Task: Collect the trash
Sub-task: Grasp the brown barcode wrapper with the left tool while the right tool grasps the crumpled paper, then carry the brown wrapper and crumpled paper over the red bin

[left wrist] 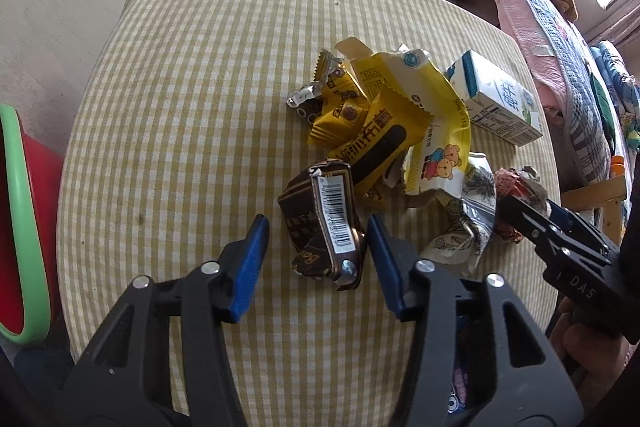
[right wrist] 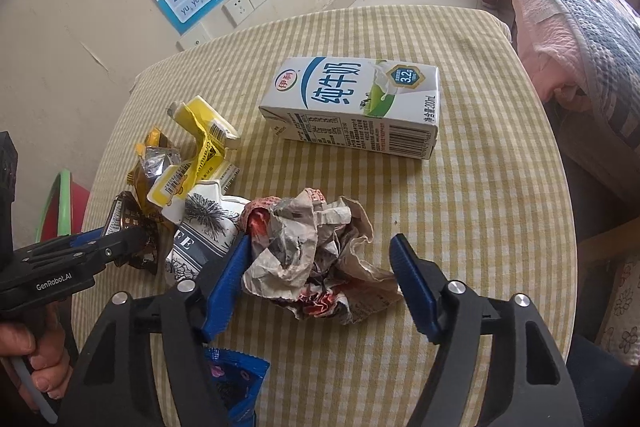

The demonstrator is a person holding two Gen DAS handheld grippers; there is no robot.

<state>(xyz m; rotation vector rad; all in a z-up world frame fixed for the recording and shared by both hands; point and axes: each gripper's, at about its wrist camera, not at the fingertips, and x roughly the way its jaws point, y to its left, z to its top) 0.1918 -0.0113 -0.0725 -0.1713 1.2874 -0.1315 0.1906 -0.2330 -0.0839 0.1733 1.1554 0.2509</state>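
Observation:
A pile of trash lies on a yellow checked tablecloth [left wrist: 180, 87]. My left gripper [left wrist: 318, 227] is open around a crushed brown carton [left wrist: 324, 223] with a barcode, its jaws on either side of it. Behind it lie yellow snack wrappers [left wrist: 368, 119] and a white milk carton [left wrist: 494, 99]. My right gripper [right wrist: 320, 255] is open around a crumpled newspaper ball [right wrist: 312, 251]; its left fingertip touches the paper. The milk carton [right wrist: 352, 107] lies on its side beyond it. The left gripper also shows in the right wrist view [right wrist: 116, 243] at the brown carton.
A red bin with a green rim [left wrist: 20, 219] stands left of the table. A crushed black-and-white printed cup [right wrist: 204, 231] lies between the two grippers. A blue wrapper [right wrist: 232, 383] lies under the right gripper. A bed with blankets [right wrist: 580, 27] stands to the right.

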